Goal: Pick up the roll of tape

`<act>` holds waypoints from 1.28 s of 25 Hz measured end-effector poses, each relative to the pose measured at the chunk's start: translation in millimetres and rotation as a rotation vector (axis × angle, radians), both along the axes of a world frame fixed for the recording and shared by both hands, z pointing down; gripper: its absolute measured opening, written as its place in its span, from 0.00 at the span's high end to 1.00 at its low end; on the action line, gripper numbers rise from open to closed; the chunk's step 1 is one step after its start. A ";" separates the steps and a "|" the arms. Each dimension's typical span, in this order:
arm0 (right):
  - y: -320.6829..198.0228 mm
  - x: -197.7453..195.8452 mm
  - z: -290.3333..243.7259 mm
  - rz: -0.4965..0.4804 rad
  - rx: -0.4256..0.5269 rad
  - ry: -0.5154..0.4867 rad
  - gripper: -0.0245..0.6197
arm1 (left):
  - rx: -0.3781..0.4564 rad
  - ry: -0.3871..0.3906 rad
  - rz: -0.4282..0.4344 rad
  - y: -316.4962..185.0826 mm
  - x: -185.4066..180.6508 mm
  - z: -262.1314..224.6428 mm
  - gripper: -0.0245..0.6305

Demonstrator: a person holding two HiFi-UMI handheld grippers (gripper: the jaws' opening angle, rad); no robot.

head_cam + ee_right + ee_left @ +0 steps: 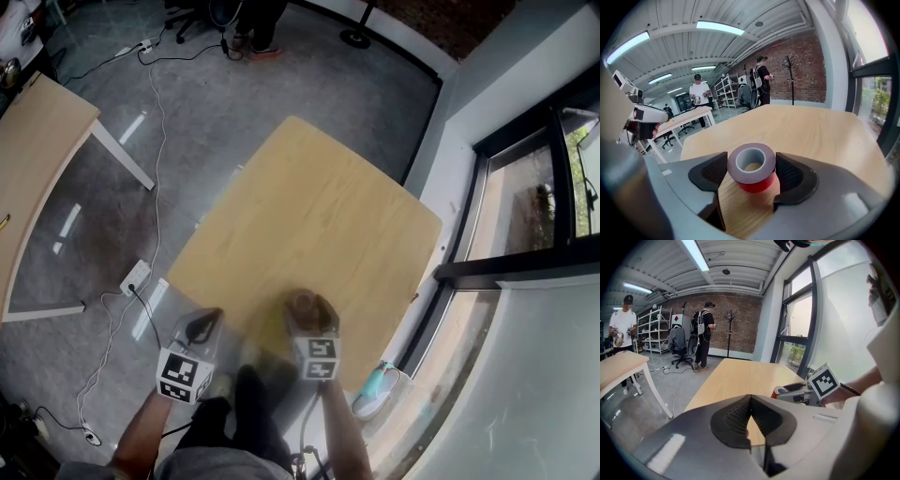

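The roll of tape (751,168), dark outside and red at its base, lies flat on the light wooden table (815,131) near its front edge. My right gripper (751,171) has the roll between its jaws, with both black pads touching the roll's sides. In the head view the roll (301,302) shows brownish at the tip of the right gripper (305,309). My left gripper (749,401) hangs off the table's left front edge, shut, with nothing held. From the left gripper view the roll (778,391) peeks out beside the right gripper (794,389).
A second wooden table (37,141) stands to the left. Cables and a power strip (136,277) lie on the grey floor between the tables. A window wall (525,216) runs along the right. Two people (705,333) stand far back.
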State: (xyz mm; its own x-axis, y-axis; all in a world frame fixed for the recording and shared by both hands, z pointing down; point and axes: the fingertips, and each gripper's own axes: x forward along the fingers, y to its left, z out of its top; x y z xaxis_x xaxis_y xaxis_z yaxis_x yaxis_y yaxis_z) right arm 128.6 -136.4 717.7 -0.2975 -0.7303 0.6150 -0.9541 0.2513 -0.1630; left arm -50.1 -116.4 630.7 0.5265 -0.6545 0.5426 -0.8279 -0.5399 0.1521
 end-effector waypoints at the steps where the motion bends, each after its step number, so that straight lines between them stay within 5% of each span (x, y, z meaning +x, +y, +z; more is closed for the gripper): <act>1: -0.1 0.5 0.1 0.001 -0.001 -0.001 0.44 | 0.000 0.001 0.001 0.0 0.4 0.1 0.96; 32: 2.2 5.4 -17.4 0.032 0.066 -0.005 0.47 | 0.045 -0.009 0.014 1.6 -6.2 -18.8 0.96</act>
